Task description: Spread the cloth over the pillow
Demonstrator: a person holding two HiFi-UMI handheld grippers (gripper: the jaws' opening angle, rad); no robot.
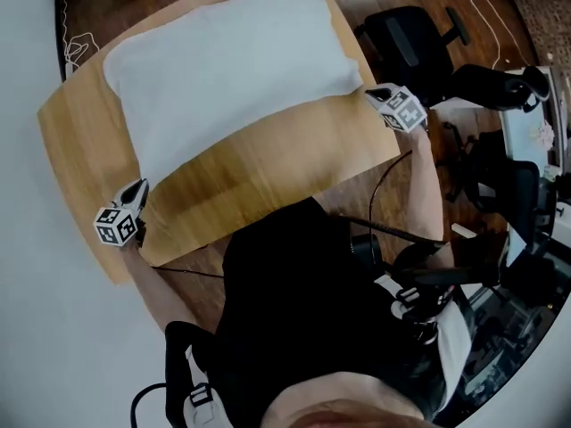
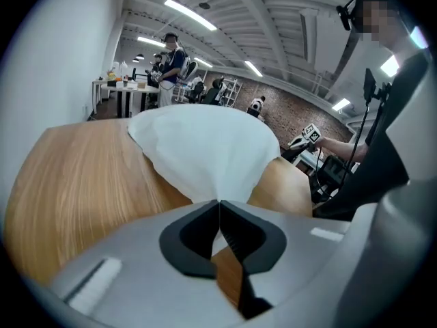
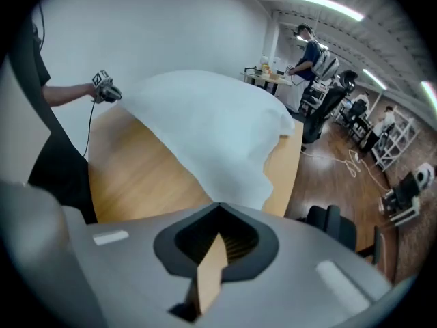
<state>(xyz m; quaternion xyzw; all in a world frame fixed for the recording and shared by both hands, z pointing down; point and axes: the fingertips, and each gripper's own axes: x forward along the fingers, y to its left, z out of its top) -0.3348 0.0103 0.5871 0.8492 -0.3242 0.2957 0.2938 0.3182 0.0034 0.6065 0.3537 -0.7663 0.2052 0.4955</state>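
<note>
A white cloth (image 1: 232,61) lies spread across the far half of the wooden table (image 1: 268,168), bulging as if over a pillow that stays hidden beneath it. My left gripper (image 1: 138,188) is at the cloth's near left corner, and in the left gripper view its jaws (image 2: 218,202) are shut with the cloth (image 2: 205,149) corner pinched at their tips. My right gripper (image 1: 373,94) is at the near right corner. In the right gripper view its jaws (image 3: 218,205) also meet on a corner of the cloth (image 3: 212,128).
Black office chairs (image 1: 410,38) stand on the wooden floor right of the table, with a white cable (image 1: 495,16) beyond them. A pale wall runs along the table's left side. A person (image 2: 169,67) stands at distant desks.
</note>
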